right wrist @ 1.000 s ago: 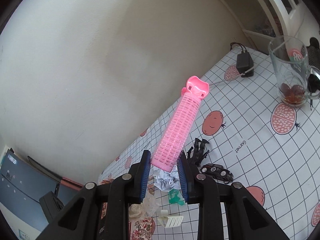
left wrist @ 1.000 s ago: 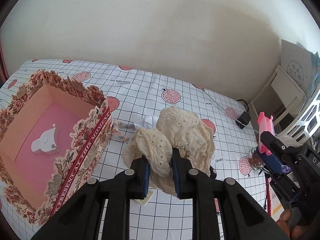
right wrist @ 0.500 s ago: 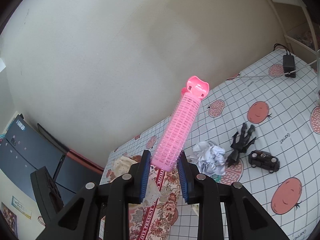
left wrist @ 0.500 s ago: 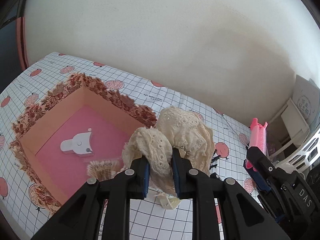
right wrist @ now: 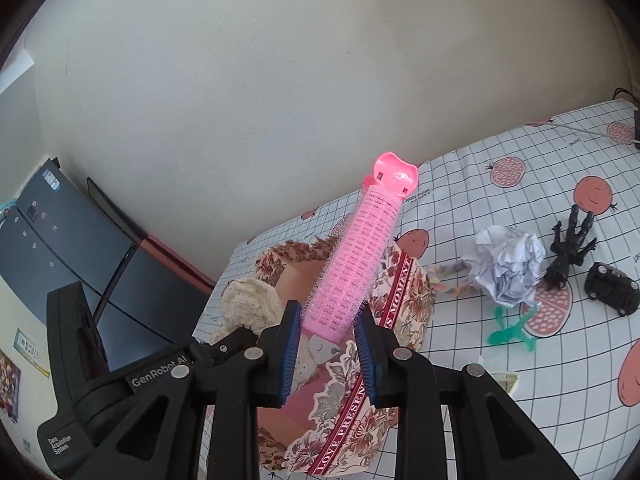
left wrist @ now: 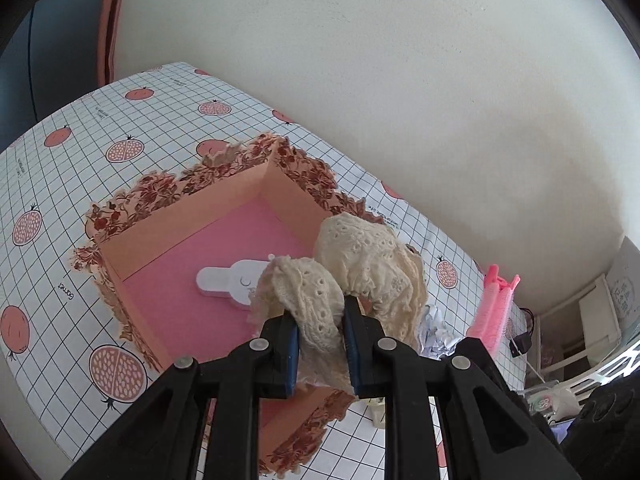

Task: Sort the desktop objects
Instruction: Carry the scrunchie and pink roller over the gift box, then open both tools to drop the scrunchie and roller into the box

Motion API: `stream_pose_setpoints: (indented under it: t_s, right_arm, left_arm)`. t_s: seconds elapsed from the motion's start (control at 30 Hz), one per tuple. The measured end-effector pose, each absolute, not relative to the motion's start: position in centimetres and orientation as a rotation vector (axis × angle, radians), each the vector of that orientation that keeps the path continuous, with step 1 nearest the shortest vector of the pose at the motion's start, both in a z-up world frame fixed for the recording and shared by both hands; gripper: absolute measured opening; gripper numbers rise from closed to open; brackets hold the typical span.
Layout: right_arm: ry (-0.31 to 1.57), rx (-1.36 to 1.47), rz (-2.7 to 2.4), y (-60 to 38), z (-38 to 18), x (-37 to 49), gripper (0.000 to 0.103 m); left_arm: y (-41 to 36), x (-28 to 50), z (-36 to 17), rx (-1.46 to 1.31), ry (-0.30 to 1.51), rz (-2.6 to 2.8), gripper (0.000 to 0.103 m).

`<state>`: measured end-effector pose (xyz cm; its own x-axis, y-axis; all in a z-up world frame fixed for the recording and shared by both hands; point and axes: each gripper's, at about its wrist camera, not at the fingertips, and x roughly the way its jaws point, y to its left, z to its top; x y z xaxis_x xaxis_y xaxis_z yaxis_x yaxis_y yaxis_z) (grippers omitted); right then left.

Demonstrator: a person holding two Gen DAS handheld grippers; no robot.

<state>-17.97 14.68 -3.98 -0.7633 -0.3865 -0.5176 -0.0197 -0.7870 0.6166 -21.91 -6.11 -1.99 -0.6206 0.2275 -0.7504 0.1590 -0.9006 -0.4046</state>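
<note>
My left gripper (left wrist: 320, 344) is shut on a cream lace scrunchie (left wrist: 352, 272) and holds it above the near right part of the open floral gift box (left wrist: 192, 216). A white flat piece (left wrist: 228, 282) lies on the box's pink floor. My right gripper (right wrist: 328, 344) is shut on the lower end of a pink hair roller (right wrist: 360, 252), which points up over the box's rim (right wrist: 404, 300). The scrunchie (right wrist: 248, 300) and left gripper body (right wrist: 120, 380) show at the left in the right wrist view. The roller (left wrist: 494, 308) also shows at the right in the left wrist view.
On the checked pomegranate tablecloth (right wrist: 560, 184) right of the box lie a crumpled paper ball (right wrist: 508, 268), a black hand figure (right wrist: 568, 248), a black toy car (right wrist: 612, 288), a green plastic piece (right wrist: 512, 332) and a pastel braided cord (right wrist: 448, 280). A wall stands behind the table.
Both grippers have moved left with their loads. The scrunchie now hangs over the box's interior, and the roller has come over the box's rim.
</note>
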Motion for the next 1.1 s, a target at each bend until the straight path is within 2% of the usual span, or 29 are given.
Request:
stream_pose_setpoints:
  t_s: [0.5,1.1]
  right_arm:
    - [-0.698,1.074,-2.549,7.5,-6.6,-19.6,0.029]
    - [-0.623,1.117,-2.539,5.3,-7.7,-20.5,0.029]
  left_arm:
    - [-12.4,-22.2,-4.7,-1.445,-0.898,2.722,0.020]
    - [-14.1,-22.7,-7.0,-1.510,-0.952,2.701,0.020]
